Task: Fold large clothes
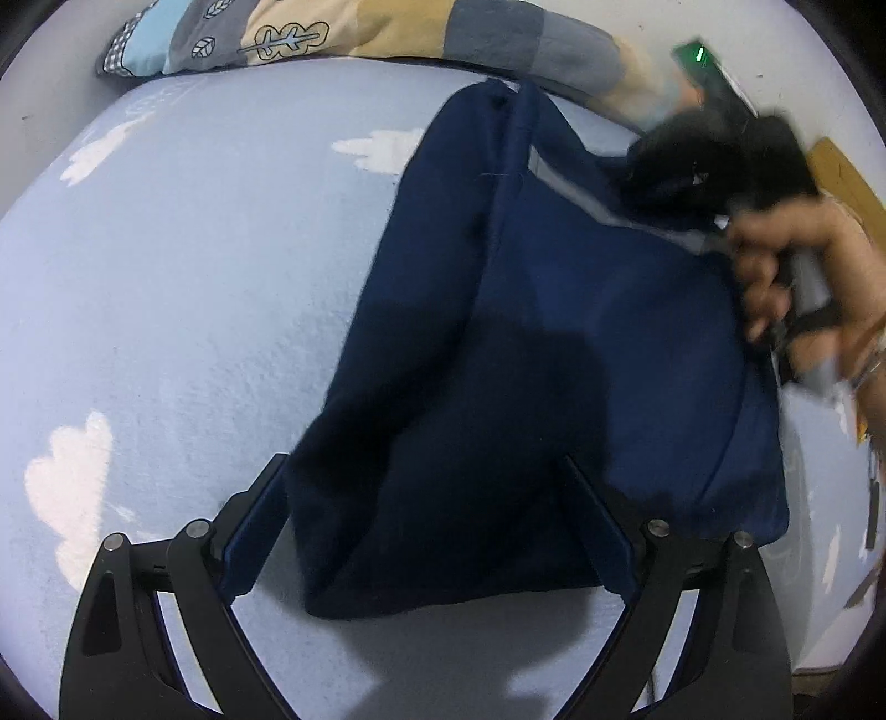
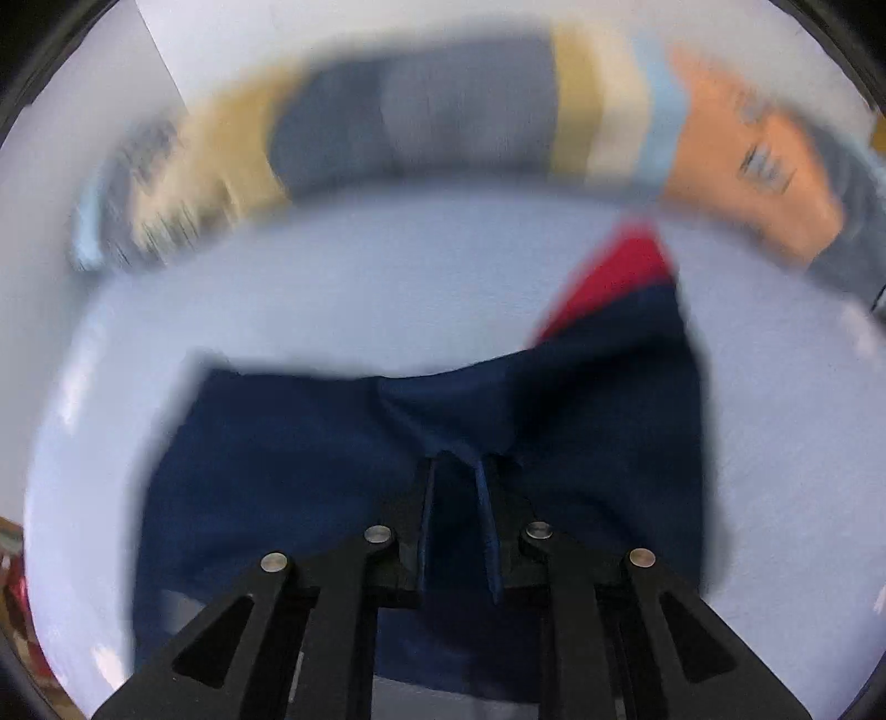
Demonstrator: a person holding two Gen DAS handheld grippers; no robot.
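The navy garment (image 1: 542, 354) lies on the bed (image 1: 183, 310), reaching from the near edge toward the patchwork pillow (image 1: 343, 33) at the far edge, and looks already doubled over at least once, so the fold seems partly done, with smoothing and perhaps 1 more fold left. The left gripper (image 1: 426, 520) is spread wide with the near end of the cloth between its fingers, not clamped. The right gripper (image 2: 457, 487) is nearly closed, pinching a ridge of the cloth; that view is too blurred to say more.
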